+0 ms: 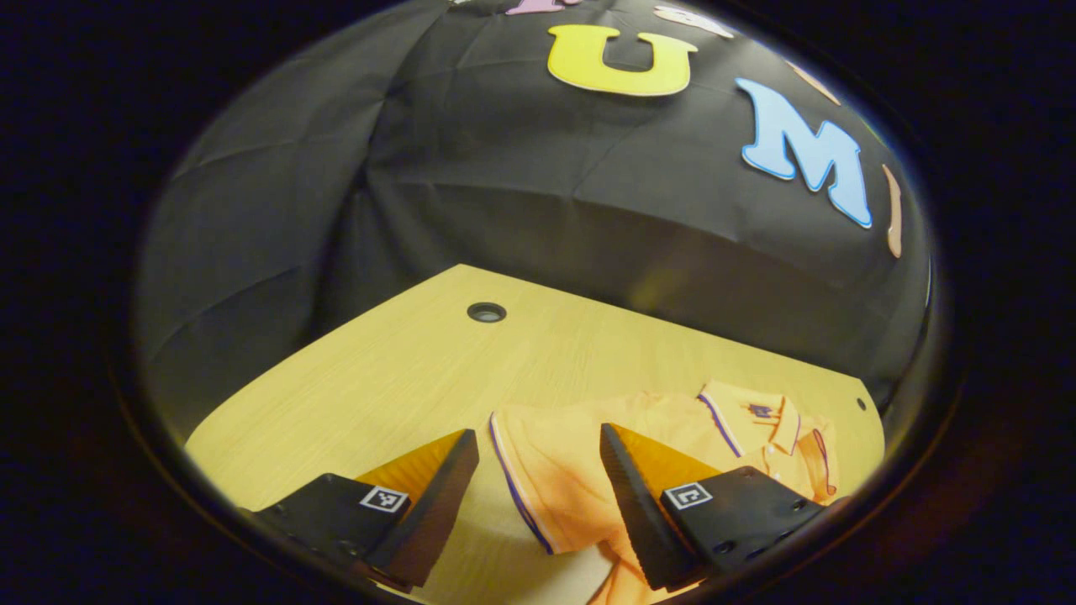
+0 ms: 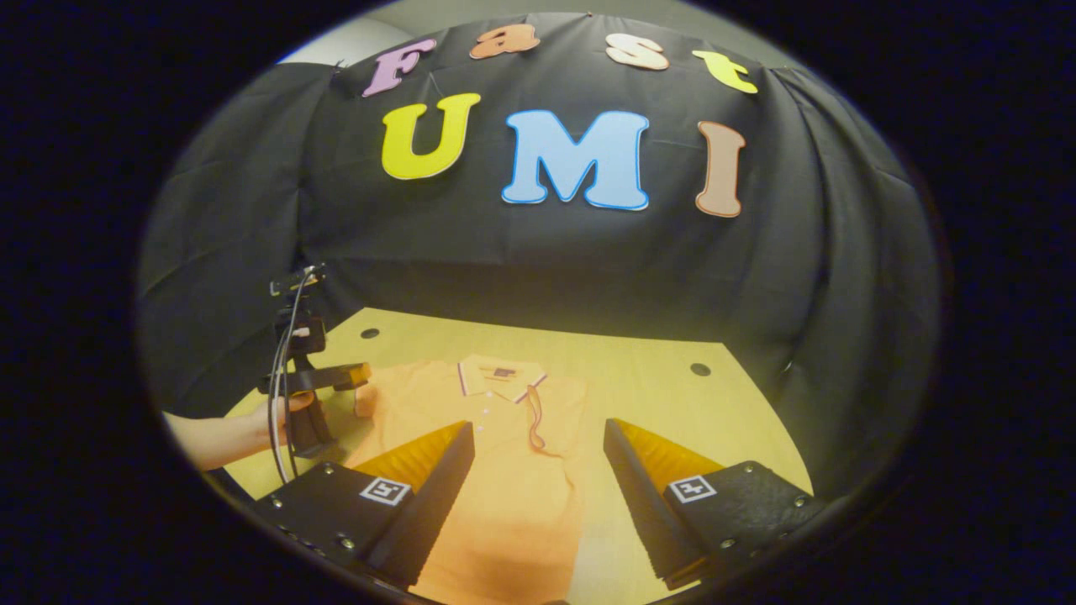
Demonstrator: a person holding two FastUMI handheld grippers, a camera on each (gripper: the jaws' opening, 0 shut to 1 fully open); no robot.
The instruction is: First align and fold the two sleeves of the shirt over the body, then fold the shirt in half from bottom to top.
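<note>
Meanwhile the left hand-held gripper [image 1: 538,466] hovers with fingers wide apart, gripping nothing, above the sleeve [image 1: 538,470] of the orange polo shirt [image 2: 504,445] spread flat on the pale wood-grain worktop [image 1: 378,378]. Likewise, the right hand-held gripper [image 2: 538,466] hangs open and empty above the shirt's body.

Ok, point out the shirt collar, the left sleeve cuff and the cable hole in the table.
shirt collar [image 2: 502,372], right gripper view, on the middle of the collar.
sleeve cuff [image 1: 514,487], left gripper view, on the striped edge of the sleeve.
cable hole [image 1: 487,313], left gripper view, on the round grommet in the table.
</note>
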